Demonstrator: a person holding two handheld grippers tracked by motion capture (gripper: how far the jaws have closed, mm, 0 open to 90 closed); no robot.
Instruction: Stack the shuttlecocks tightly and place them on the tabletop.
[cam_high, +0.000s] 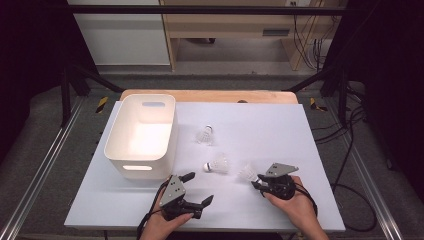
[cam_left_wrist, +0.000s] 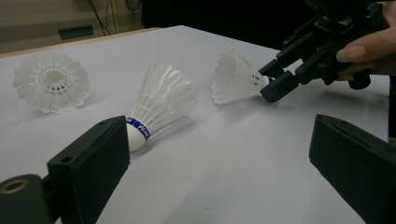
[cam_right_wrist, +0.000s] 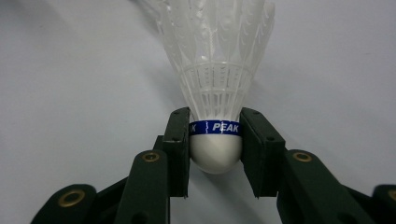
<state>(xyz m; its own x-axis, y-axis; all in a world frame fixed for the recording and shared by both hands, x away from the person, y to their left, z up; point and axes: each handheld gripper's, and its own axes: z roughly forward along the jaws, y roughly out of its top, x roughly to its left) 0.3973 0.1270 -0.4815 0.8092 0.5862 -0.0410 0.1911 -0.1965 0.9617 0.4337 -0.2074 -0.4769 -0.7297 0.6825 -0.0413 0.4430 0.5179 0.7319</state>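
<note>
So, three shuttlecocks and one tub

Right tongs (cam_right_wrist: 215, 154) are clamped on the cork of one white plastic shuttlecock (cam_right_wrist: 215, 70), low over the white counter (cam_high: 280, 130). Two more lie loose (cam_high: 217, 165) (cam_high: 205, 135). One white plastic tub (cam_high: 141, 135) sits left. Left tongs (cam_high: 197, 189) gape apart, holding nothing.

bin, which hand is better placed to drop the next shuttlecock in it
Right. The right gripper is already shut on a shuttlecock by its cork. The left gripper sits nearer the bin but its jaws are open and hold nothing.
</note>
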